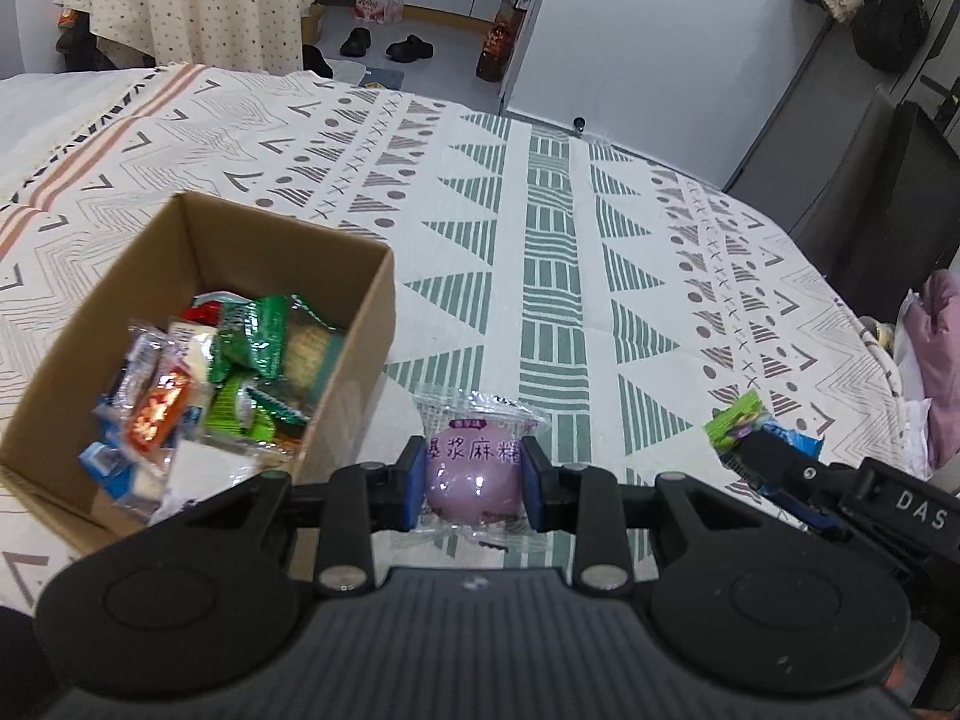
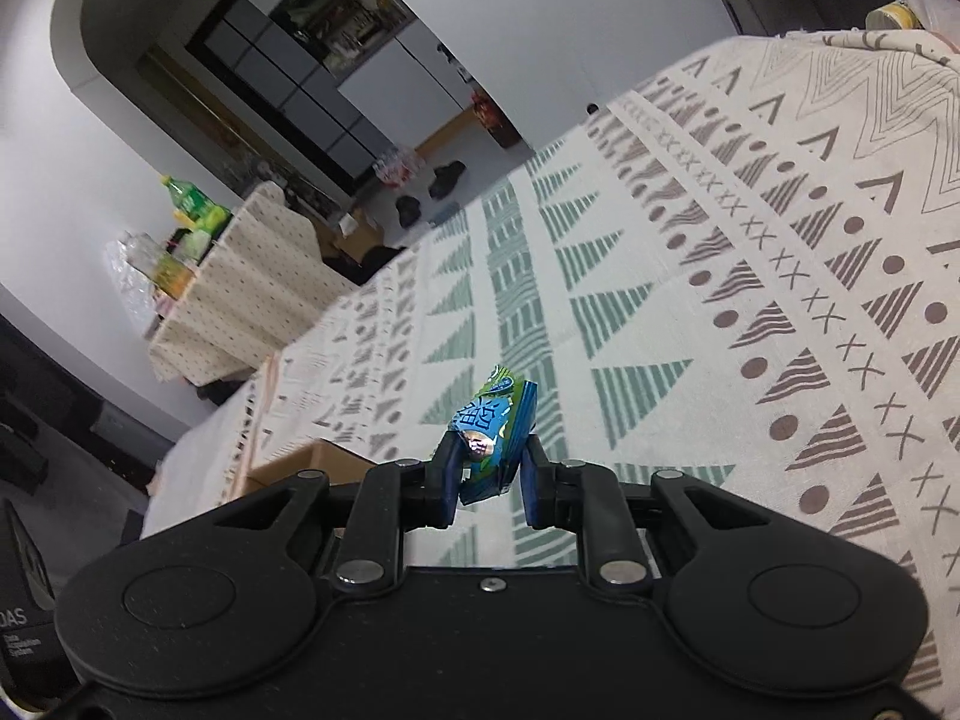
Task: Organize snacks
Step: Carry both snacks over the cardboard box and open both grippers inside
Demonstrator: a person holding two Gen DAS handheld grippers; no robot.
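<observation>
Beside the half-filled cardboard box [image 1: 198, 312], the left claw [image 1: 474, 483] grips a purple mochi packet [image 1: 474, 468] and the right claw [image 2: 489, 474] pinches a blue-green snack packet [image 2: 492, 426], both seemingly destined for the box.

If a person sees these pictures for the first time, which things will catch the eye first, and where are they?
The left claw grips a clear packet with a round purple snack, low at the centre. To its left an open cardboard box stands on the patterned cloth, full of mixed snack packets. The right claw pinches a blue and green packet above the same cloth.
</observation>
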